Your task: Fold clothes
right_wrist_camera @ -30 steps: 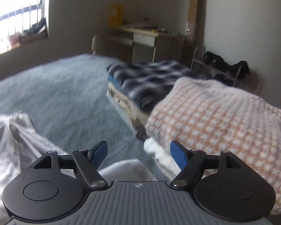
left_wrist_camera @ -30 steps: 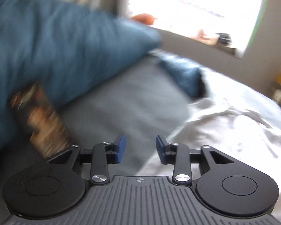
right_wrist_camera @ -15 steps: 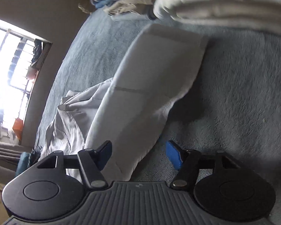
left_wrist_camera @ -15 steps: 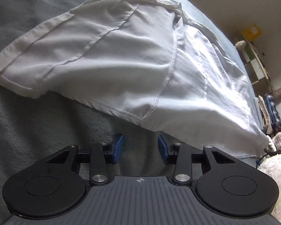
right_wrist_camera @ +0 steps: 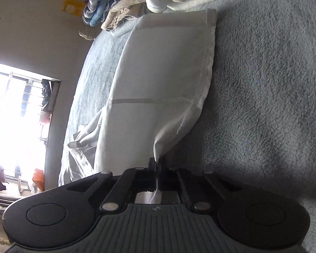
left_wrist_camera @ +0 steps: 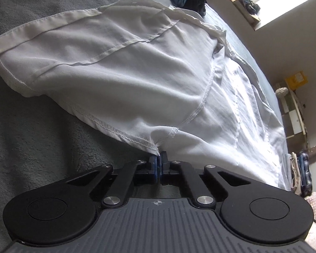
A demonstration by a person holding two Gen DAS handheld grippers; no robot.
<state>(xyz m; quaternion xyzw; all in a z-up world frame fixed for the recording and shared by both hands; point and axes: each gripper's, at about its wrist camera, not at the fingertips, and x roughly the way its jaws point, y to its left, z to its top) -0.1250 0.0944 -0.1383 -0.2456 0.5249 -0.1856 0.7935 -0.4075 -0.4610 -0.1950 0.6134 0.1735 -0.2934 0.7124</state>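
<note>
A white shirt (left_wrist_camera: 136, 67) lies spread on the grey bed (left_wrist_camera: 35, 130). The left gripper (left_wrist_camera: 158, 160) has its fingers clenched on the shirt's stitched edge, and the right gripper (right_wrist_camera: 156, 164) pinches another hem. Folded clothes (right_wrist_camera: 107, 6) sit stacked beyond.

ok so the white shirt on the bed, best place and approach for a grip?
Grip the white shirt at its stitched edge, low and level with the grey blanket, from the near side. The fabric is thin and lies flat, so only the hem gives a bite. Both tools already do this: left tool shut on the seam junction, right tool shut on a hem corner.
</note>
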